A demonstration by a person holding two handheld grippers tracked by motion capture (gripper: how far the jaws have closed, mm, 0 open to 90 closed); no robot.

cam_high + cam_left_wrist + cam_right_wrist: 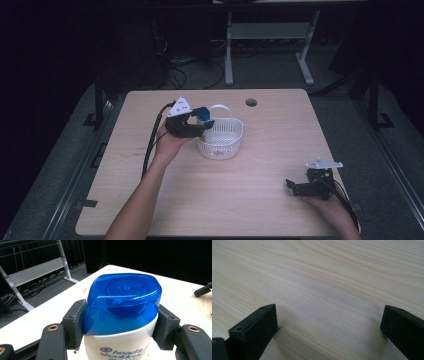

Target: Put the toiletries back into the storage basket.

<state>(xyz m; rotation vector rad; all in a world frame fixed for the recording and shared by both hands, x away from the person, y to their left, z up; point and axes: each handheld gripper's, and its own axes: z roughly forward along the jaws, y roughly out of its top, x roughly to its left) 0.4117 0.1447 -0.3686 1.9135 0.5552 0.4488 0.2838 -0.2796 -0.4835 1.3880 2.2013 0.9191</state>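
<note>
Glossy shampoo bottle (122, 322) clamped in left gripper (196, 123), beside white perforated basket (222, 140).
Rounded translucent blue cap, smooth white plastic body squeezed between padded jaws; right gripper (295, 186) spread wide over pale wood-grain table (260, 200).

A pale wooden table (260, 195) with rounded corners and a round cable hole (251, 102) near its far edge carries a white perforated basket (220, 138), standing slightly left of centre toward the far side.
</note>
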